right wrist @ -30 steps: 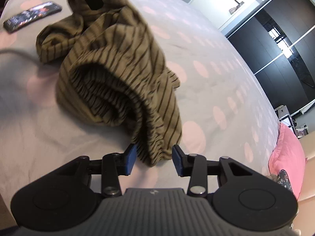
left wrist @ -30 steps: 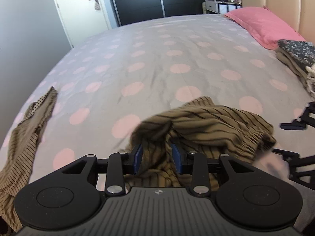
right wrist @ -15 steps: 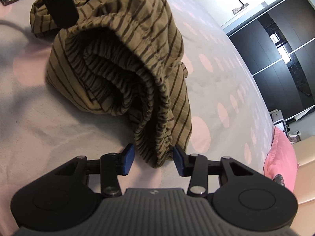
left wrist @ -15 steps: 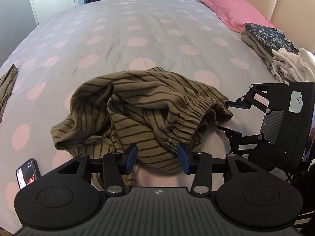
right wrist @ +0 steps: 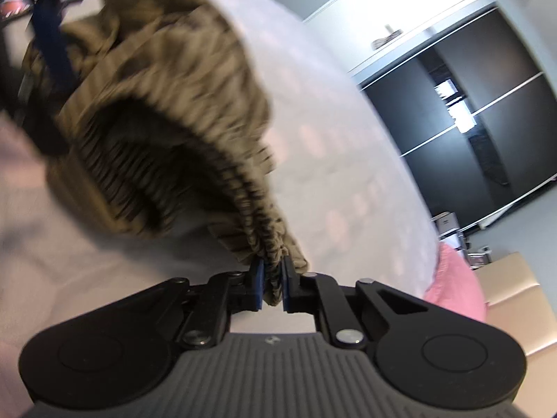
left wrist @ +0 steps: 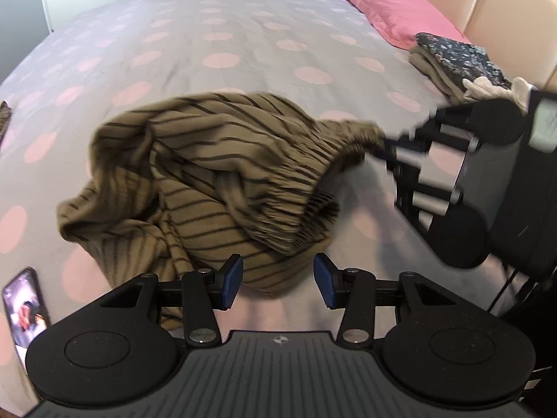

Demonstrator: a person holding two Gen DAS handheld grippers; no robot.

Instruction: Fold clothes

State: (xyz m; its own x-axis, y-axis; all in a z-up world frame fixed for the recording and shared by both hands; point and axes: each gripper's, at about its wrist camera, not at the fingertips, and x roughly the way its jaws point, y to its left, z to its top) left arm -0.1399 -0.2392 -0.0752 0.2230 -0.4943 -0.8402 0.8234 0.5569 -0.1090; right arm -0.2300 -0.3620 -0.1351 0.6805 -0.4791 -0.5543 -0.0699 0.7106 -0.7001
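An olive striped garment (left wrist: pixel 216 174) lies crumpled on the spotted bed sheet (left wrist: pixel 226 35). My left gripper (left wrist: pixel 277 271) hovers open at its near edge, the cloth just beyond the blue pads and not pinched. My right gripper (right wrist: pixel 272 278) has its jaws closing, and the pads press on the garment's gathered elastic waistband (right wrist: pixel 275 261). In the left wrist view the right gripper (left wrist: pixel 393 149) reaches in from the right and holds that waistband stretched toward itself. The striped garment (right wrist: pixel 167 87) looks blurred in the right wrist view, with a left finger (right wrist: pixel 52 45) beyond it.
A phone (left wrist: pixel 24 310) lies on the sheet at the near left. A pink pillow (left wrist: pixel 393 10) and a stack of folded clothes (left wrist: pixel 452 59) sit by the headboard (left wrist: pixel 487 0). Another striped piece (left wrist: pixel 3 115) peeks in at the left edge. Dark wardrobe doors (right wrist: pixel 487 122) stand beyond the bed.
My left gripper let go of the striped cloth and tipped downward over it. My right gripper went from open around the waistband to clamped on it and has drawn it taut.
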